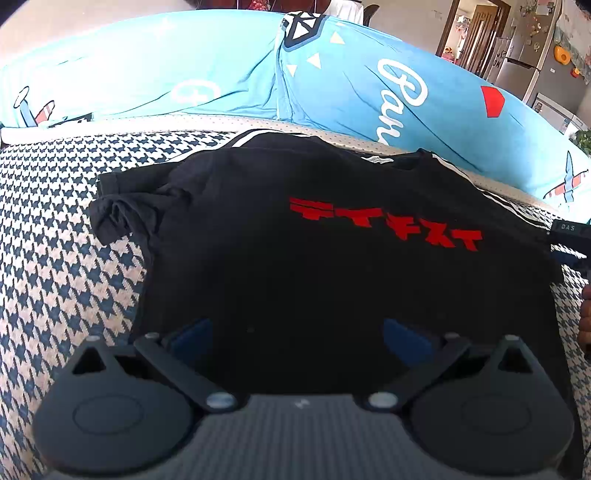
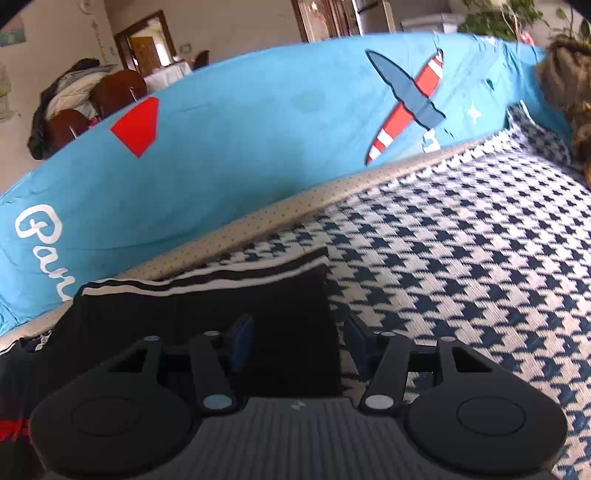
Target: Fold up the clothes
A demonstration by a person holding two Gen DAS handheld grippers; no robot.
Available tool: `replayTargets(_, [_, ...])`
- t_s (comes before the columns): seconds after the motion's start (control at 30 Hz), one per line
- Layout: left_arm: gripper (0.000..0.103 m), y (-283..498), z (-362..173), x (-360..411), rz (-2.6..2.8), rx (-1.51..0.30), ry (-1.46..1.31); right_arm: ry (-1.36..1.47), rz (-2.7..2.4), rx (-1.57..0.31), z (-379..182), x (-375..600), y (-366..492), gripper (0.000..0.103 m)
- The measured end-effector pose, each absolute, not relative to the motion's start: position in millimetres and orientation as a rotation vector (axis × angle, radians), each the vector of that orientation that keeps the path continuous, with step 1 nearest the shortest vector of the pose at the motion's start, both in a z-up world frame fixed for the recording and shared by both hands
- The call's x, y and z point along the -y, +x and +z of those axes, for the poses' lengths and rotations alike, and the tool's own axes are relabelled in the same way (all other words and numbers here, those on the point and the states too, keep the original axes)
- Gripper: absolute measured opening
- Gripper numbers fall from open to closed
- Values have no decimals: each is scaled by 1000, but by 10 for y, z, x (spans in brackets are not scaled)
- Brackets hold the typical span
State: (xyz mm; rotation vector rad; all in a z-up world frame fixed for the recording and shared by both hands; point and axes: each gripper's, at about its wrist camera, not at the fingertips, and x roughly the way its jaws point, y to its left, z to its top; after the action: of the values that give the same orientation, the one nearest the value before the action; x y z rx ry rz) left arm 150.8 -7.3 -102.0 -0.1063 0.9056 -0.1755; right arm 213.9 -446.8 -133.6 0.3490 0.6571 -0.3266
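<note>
We see a black T-shirt point(image 1: 295, 258) with blocky red lettering point(image 1: 384, 223) and white-striped trim lying flat on a houndstooth woven cover point(image 1: 66, 266), one sleeve point(image 1: 118, 218) bunched into soft wrinkles. Our left gripper point(image 1: 297, 334) hovers over the shirt's lower part, blue pads spread wide. Our right gripper point(image 2: 299, 343) is also spread, straddling the shirt's straight right edge point(image 2: 328, 317). Behind, a smooth turquoise printed sheet point(image 2: 240, 147) drapes the backrest; wooden doors point(image 1: 476, 33) and a refrigerator point(image 1: 528, 48) stand beyond.
</note>
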Motion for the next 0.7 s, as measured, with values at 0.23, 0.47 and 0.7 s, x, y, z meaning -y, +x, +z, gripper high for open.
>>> replayTargets(0.23, [103, 1527, -1022, 45, -164, -904, -116, 291, -311, -647, -1334, 4349, 2183, 9])
replayTargets(0.47, [103, 1560, -1001, -37, -146, -895, -133, 173, -428, -626, -1249, 4214, 2206, 7])
replayTargets(0.7, [103, 1650, -902, -297, -70, -868, -176, 110, -550, -622, -1177, 4167, 2185, 14])
